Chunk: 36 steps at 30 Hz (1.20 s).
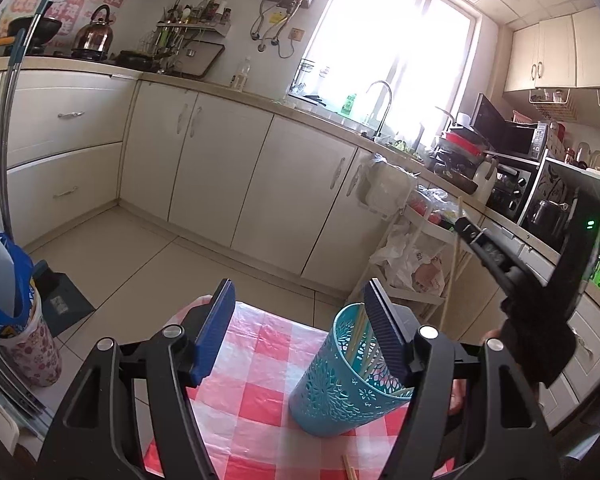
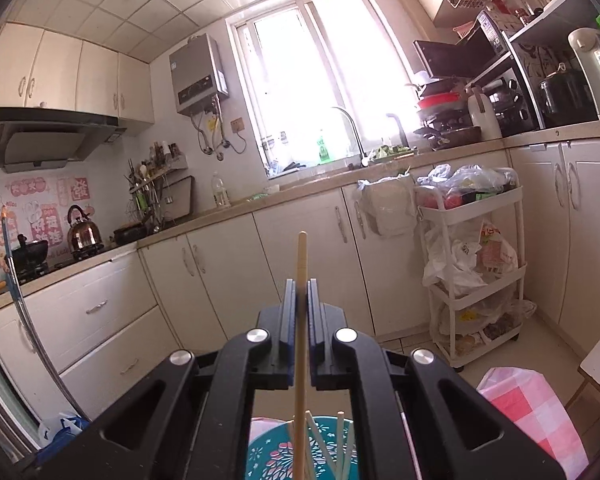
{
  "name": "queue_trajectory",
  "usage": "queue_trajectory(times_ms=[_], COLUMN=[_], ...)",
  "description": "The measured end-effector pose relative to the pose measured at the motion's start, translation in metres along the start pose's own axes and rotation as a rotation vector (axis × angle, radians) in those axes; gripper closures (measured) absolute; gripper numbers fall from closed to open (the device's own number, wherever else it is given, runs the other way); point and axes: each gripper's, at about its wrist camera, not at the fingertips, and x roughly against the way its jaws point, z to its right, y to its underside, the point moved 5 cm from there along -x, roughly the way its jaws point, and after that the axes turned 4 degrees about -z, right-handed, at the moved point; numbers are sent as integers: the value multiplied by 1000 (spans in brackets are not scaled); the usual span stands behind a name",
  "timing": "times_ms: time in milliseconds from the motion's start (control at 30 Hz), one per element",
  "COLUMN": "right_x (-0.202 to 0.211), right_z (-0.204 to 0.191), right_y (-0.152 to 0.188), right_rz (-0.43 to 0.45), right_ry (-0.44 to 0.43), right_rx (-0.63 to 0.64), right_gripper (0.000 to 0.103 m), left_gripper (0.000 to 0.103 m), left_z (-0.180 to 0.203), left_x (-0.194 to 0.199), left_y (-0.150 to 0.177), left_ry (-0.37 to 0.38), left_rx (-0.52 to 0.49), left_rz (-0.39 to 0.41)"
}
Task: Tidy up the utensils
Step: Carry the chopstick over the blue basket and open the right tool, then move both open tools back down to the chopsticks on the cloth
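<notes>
**Chopstick held above the holder**

The right gripper [image 2: 301,300] is clamping its fingers on an upright chopstick [image 2: 301,320] over the teal holder [image 1: 350,372], which is standing on the checkered surface [image 1: 256,360]. The left gripper [image 1: 300,332] is hovering beside it, fingers spread apart.

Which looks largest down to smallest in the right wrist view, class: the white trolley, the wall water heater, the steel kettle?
1. White trolley, clearly the largest.
2. Wall water heater.
3. Steel kettle, the smallest.
The trolley also stands nearer the camera than the other two, so its apparent lead may exaggerate its real size.
</notes>
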Motion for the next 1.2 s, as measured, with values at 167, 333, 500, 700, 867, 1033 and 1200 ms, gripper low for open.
queue_trajectory(times_ms=[167, 333, 500, 700, 867, 1033, 1200], right_x=[-22, -24, -7, 53, 96, 110, 107], right_z=[-1, -1, -3, 8, 20, 37, 56], right_y=[15, 27, 27, 26, 64, 128, 188], right_rz=[-65, -111, -130, -118, -208, -379, -543], right_ry=[25, 19, -18, -48, -53, -41, 3], right_rx=[16, 11, 18, 35, 81, 97, 101], right_gripper=[97, 87, 80, 74, 69, 68, 68], left_gripper=[39, 39, 39, 38, 35, 33, 30], left_z=[-7, -7, -5, -3, 5, 13, 20], left_x=[1, 1, 2, 3, 5, 6, 7], left_y=[-3, -3, -2, 0, 3, 8, 11], left_ry=[11, 18, 11, -4, -25, -52, -77], left_rx=[19, 34, 23, 1, -42, -101, -160], left_rz=[5, 2, 1, 1, -2, -3, -7])
